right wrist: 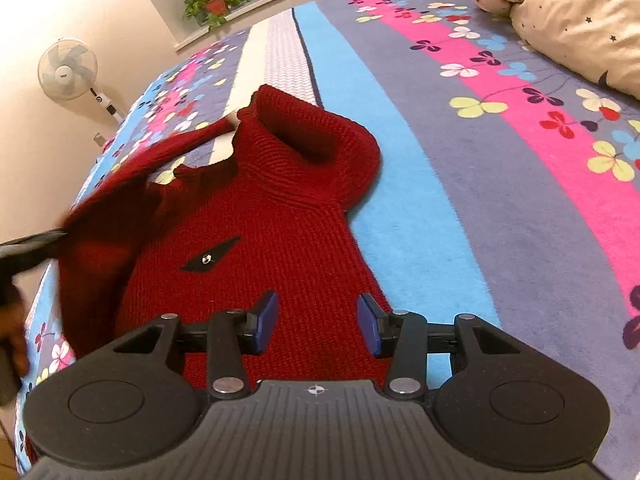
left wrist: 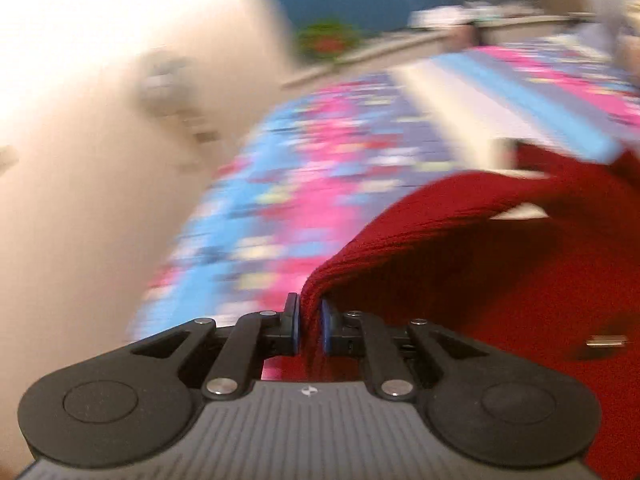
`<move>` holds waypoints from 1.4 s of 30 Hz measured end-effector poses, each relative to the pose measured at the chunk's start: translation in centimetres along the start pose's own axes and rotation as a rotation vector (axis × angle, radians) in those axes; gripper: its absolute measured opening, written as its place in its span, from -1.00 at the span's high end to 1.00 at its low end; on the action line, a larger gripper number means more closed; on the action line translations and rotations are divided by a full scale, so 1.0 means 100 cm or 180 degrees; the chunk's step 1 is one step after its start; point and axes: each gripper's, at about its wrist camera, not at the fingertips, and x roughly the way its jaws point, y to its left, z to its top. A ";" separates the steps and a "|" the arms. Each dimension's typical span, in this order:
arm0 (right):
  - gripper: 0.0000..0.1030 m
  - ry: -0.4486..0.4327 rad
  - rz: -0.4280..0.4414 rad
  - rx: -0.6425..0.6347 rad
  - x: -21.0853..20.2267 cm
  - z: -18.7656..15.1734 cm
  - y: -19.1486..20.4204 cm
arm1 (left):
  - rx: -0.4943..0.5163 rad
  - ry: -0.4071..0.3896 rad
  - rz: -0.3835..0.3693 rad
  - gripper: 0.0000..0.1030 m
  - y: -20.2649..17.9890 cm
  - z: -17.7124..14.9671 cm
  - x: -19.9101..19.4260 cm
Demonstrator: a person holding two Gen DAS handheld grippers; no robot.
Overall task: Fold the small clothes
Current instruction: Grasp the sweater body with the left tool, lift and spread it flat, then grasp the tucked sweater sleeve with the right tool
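The left wrist view is heavily smeared by motion blur; only the gripper body is seen sharply. The right wrist view is sharp and evenly lit by warm indoor light, with soft shadows. Strong fisheye bending is seen at the edges of both.

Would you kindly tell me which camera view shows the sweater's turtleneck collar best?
The right wrist view: the turtleneck collar of the red sweater lies sharp and whole there. The left wrist view is motion-blurred and shows only red knit pinched in the left tool, no collar.

Both wrist views close over sweater
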 end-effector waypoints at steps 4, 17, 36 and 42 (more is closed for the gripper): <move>0.09 -0.0005 -0.0008 0.0027 -0.001 0.000 -0.002 | -0.0778 0.0757 0.0808 0.78 0.132 -0.035 0.053; 0.11 0.0105 -0.0197 -0.0210 0.015 -0.013 0.008 | -0.1462 0.0842 -0.0249 0.26 0.158 -0.146 0.004; 0.73 -0.0526 -0.0201 -0.0397 0.039 0.019 -0.013 | -0.0587 0.0381 -0.1368 0.22 0.031 -0.136 -0.026; 0.65 -0.0818 -0.0087 0.0011 0.078 0.058 -0.049 | -0.0577 0.0837 -0.1273 0.22 0.016 -0.147 0.002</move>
